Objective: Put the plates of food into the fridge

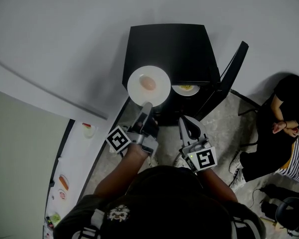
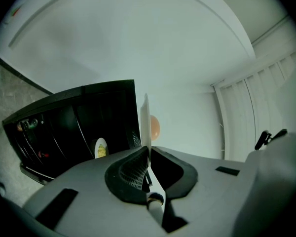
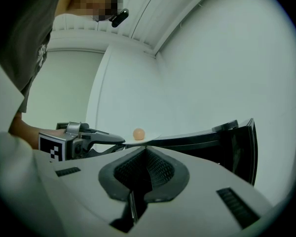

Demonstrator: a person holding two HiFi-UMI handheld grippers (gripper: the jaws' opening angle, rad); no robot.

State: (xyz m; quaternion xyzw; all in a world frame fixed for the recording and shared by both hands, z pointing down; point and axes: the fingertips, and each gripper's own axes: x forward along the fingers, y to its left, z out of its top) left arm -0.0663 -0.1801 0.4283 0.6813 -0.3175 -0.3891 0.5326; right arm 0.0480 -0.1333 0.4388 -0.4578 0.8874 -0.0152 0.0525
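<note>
One plate's in already: the small white plate w/ yellow food (image 1: 186, 89) sits on a shelf inside the black box-shaped mini fridge (image 1: 164, 44), whose door (image 1: 231, 73) is swung open to the right. Your left gripper (image 1: 147, 106) pinches the near rim of the round white plate (image 1: 137, 88), jaws nearly together on the thin edge. The plate hangs over the fridge's top front edge, left of the opening. That's a rim-only hold, so hold it level, drop to shelf height & slide it in beside the other plate w/o knocking it. The round pink-orange food piece (image 1: 148, 83) lies loose at the centre & prob. rolls if you tilt. Right gripper (image 1: 182, 121) is closed & empty, near the opening.
</note>
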